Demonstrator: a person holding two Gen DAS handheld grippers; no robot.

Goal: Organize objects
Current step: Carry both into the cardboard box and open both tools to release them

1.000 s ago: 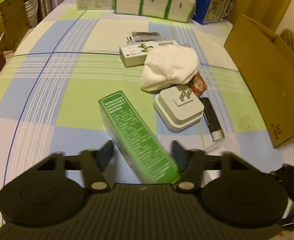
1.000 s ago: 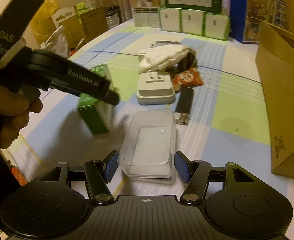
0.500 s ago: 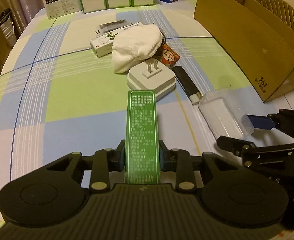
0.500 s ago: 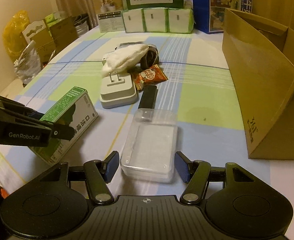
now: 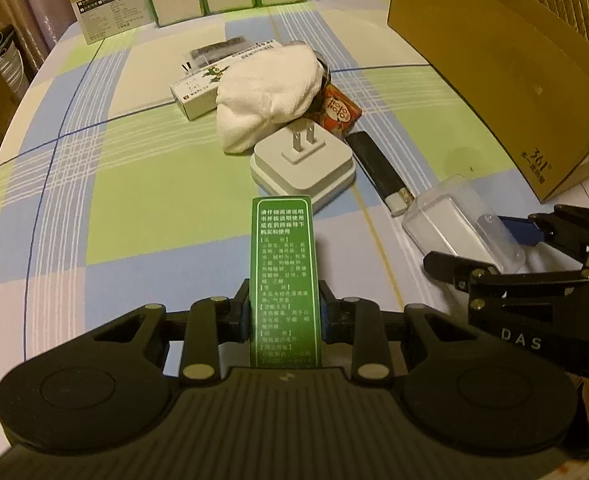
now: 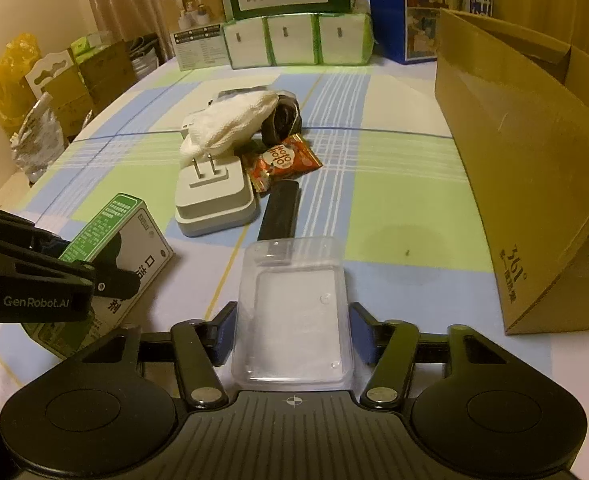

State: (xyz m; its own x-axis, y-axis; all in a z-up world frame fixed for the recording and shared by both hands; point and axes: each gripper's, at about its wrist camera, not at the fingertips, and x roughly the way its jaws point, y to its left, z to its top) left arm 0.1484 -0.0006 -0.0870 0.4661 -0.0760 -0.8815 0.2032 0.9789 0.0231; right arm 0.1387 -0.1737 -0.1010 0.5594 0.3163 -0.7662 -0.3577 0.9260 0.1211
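The dark rounded object (image 6: 282,122) under the white folded towel (image 5: 268,94) is largely hidden and cannot be identified; the white carton with a green sprig print (image 5: 198,94) behind the towel is partly covered, and the brown cardboard box (image 6: 522,184) at the right is cut off by the frame edge. The person's hands are all but out of view. Compared with half a second ago, the left gripper (image 5: 284,316) has the same clamp on the narrow green medicine box with white print (image 5: 282,280), and the box has not moved relative to the white plug adapter with two upright prongs (image 5: 302,166). The left fingers (image 5: 240,314) are narrow, pressed against both long sides of the box, which sits on edge on the checked desk (image 5: 134,208) just short of the adapter. The right gripper (image 6: 292,330) points along the desk, its fingers (image 6: 224,330) set wide on either side of the clear plastic tray (image 6: 294,320); contact cannot be confirmed. A black lighter-shaped stick (image 6: 280,212) and an orange snack packet (image 6: 280,162) lie beyond the tray.
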